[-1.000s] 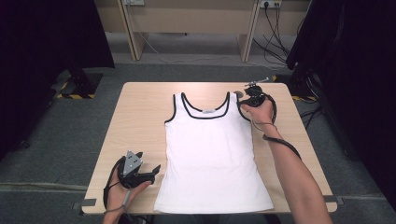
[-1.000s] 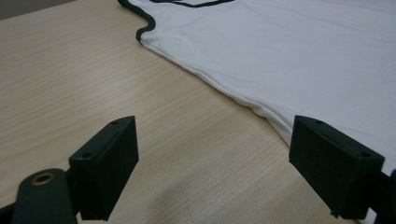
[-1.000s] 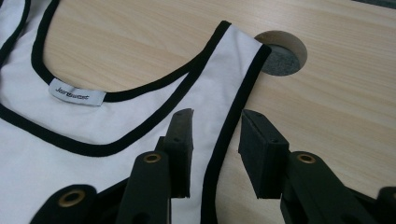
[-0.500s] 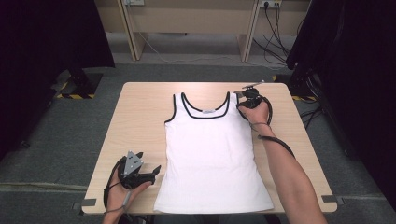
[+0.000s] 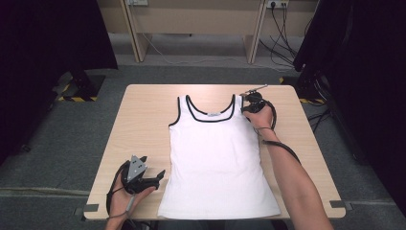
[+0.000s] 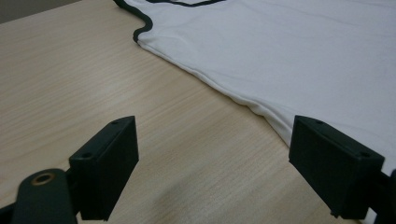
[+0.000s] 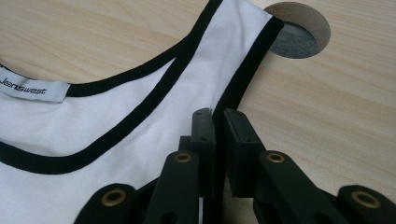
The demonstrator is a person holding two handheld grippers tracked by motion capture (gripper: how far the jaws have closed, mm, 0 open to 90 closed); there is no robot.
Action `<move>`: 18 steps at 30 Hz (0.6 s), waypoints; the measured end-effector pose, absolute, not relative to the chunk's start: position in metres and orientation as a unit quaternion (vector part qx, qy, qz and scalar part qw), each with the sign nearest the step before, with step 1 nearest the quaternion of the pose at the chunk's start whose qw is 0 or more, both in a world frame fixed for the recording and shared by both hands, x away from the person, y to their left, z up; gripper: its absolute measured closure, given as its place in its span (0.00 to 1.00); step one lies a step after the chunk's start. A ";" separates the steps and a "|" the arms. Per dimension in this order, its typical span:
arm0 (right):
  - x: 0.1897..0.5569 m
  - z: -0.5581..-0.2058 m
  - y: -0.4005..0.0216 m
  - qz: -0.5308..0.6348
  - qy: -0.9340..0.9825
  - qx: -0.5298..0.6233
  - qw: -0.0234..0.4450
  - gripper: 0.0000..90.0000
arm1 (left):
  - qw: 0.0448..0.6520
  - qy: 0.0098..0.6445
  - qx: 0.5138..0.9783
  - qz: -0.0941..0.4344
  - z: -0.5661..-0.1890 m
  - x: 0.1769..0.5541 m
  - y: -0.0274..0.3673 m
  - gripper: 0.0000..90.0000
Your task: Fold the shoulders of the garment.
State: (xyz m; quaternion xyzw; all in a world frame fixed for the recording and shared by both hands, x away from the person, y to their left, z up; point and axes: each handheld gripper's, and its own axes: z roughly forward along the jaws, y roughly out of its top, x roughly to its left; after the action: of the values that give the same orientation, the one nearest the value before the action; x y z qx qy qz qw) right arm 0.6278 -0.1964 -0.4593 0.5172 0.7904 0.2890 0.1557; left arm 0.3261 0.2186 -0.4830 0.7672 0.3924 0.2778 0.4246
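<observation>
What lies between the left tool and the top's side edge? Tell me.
Bare tabletop. In the left gripper view, wood grain runs from between the open jaws of the left tool up to the hem of the top; its right jaw stands right at that edge.

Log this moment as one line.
left gripper: open, beside hem | right gripper: just closed on white black-trimmed tank top strap | wooden table

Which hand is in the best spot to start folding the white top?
The right. The right gripper has just closed, pinching the black-trimmed shoulder strap of the white sleeveless top. The left gripper rests open on the light wooden table, beside the hem.
</observation>
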 end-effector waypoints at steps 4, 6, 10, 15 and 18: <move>0.627 -0.460 -0.195 0.292 0.789 0.517 0.155 0.96 | 0.424 0.392 0.768 0.278 -0.483 0.326 0.218 0.17; 0.627 -0.460 -0.196 0.301 0.785 0.520 0.150 0.97 | 0.425 0.393 0.766 0.278 -0.483 0.326 0.219 0.17; 0.623 -0.455 -0.198 0.319 0.781 0.517 0.146 0.97 | 0.426 0.394 0.766 0.277 -0.483 0.326 0.219 0.17; 0.616 -0.447 -0.198 0.333 0.781 0.506 0.151 0.97 | 0.425 0.394 0.766 0.278 -0.483 0.326 0.218 0.17; 0.612 -0.444 -0.196 0.339 0.784 0.497 0.153 0.97 | 0.424 0.394 0.766 0.278 -0.483 0.326 0.218 0.17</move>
State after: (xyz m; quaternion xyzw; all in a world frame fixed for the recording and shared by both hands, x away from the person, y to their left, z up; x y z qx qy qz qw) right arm 0.6122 -0.1956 -0.4441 0.4973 0.7840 0.3387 0.1530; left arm 0.3260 0.2183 -0.4831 0.7663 0.3941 0.2784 0.4243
